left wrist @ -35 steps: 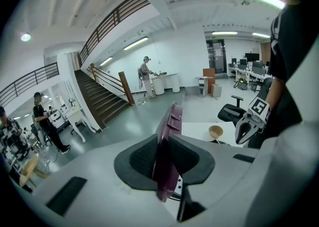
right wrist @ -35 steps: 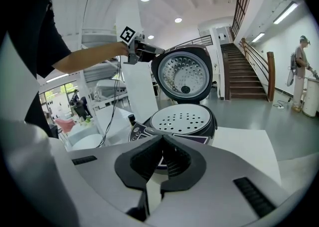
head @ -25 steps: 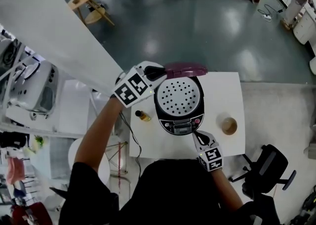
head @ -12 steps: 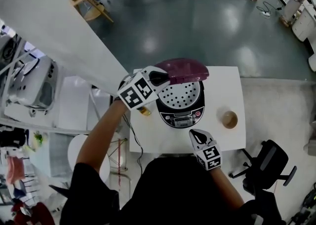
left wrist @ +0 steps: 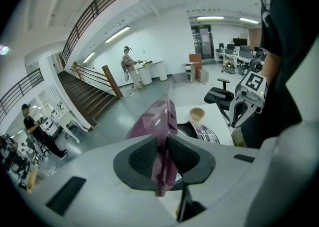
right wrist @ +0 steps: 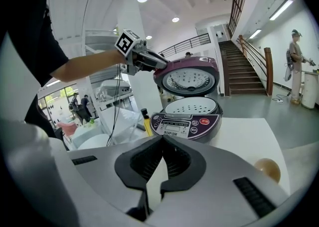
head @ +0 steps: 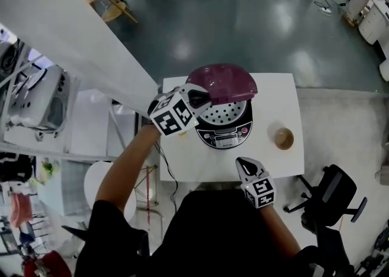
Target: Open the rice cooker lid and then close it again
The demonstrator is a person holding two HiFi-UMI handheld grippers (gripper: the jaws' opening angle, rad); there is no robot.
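Left gripper [left wrist: 163, 151]: its jaws were clamped on the left edge of the lid, the purple rim pinched between the pads.
Lid [head: 223, 82]: purple, hinged at the cooker's far side, raised and tilted over the pot, with its perforated underside showing in the right gripper view.
Rice cooker [head: 226, 130]: it stood on the far middle of the table, control panel facing the person, a perforated insert visible in its open mouth.
Right gripper [right wrist: 160, 159]: its jaws were closed together with nothing between them; it was held over the table's near edge, apart from the cooker.
Table [head: 273, 163]: white and square.
Bowl [head: 282, 138]: small and brown, right of the cooker.
Bottle [right wrist: 146, 120]: small, with yellow contents, just beside the cooker's left.
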